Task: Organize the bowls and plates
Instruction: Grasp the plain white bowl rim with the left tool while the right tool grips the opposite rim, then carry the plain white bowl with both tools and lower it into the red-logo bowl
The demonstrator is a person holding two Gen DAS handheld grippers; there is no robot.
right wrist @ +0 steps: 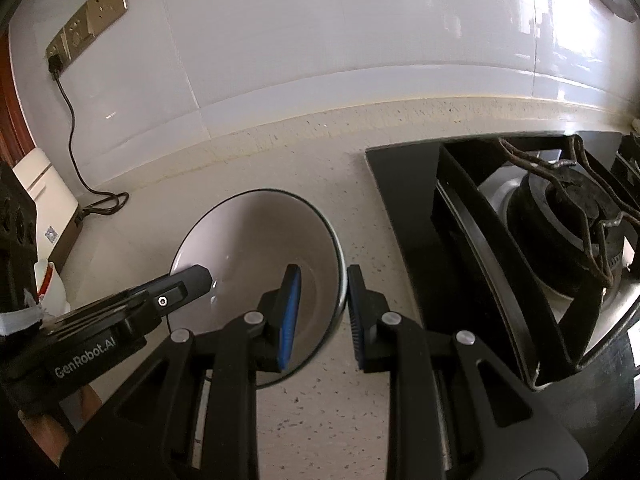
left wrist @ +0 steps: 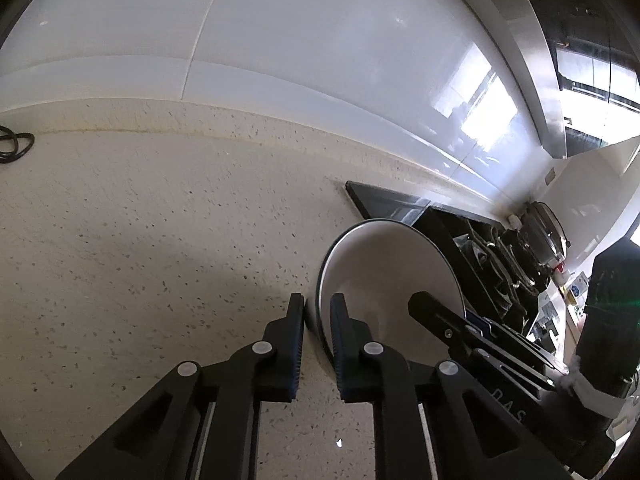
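Note:
A white bowl (left wrist: 384, 264) with a dark rim rests on the speckled counter just left of the hob. My left gripper (left wrist: 317, 300) straddles the bowl's left rim, one finger outside and one inside, closed narrowly onto the wall. In the right wrist view the same bowl (right wrist: 256, 240) has my right gripper (right wrist: 322, 276) clamped over its right rim, with the blue-padded finger inside. A finger (right wrist: 196, 276) of the left gripper shows at the bowl's far side. A finger (left wrist: 424, 304) of the right gripper shows inside the bowl.
A black gas hob (right wrist: 400, 200) with a burner grate (right wrist: 560, 220) lies right of the bowl. A dark pot (left wrist: 544, 232) stands further along. A black cable (right wrist: 72, 120) runs from wall sockets (right wrist: 86, 20) to a white appliance (right wrist: 44, 184). The white tiled wall is behind.

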